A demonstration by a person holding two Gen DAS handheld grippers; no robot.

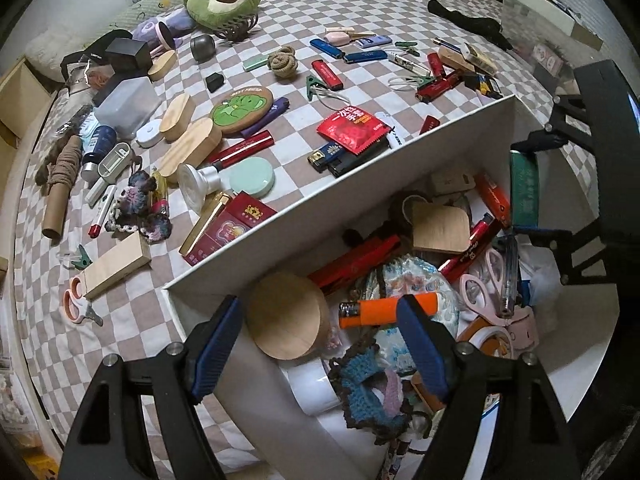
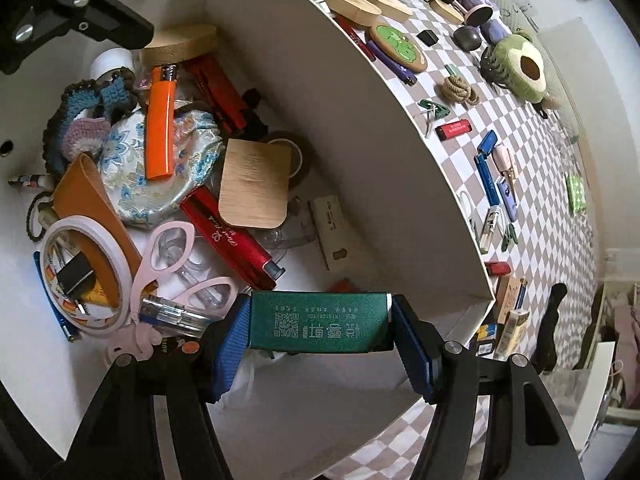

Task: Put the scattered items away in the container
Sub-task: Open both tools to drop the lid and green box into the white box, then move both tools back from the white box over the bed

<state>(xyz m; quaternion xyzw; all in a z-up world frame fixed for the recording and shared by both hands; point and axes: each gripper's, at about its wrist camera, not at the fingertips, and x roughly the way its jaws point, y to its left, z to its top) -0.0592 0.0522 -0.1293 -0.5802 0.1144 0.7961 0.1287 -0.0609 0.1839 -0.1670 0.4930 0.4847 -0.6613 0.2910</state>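
A white box (image 1: 360, 184) stands on the checkered cloth and holds several items. An orange lighter (image 1: 384, 308) lies in it beside a round wooden piece (image 1: 288, 316). My left gripper (image 1: 320, 344) is open and empty, hovering over the box's near corner. My right gripper (image 2: 320, 332) is shut on a green packet (image 2: 318, 326) and holds it above the inside of the box (image 2: 360, 120). The packet also shows in the left wrist view (image 1: 524, 188), over the box's far end. Pink scissors (image 2: 172, 256) and a red pen (image 2: 232, 236) lie in the box below it.
Many loose items lie on the cloth outside the box: red packets (image 1: 354, 128), lighters (image 1: 326, 74), wooden cases (image 1: 176, 118), a round green coaster (image 1: 242, 106), an avocado plush (image 1: 222, 0), a cardboard tube (image 1: 60, 188), pink scissors (image 1: 76, 300), a translucent tub (image 1: 126, 102).
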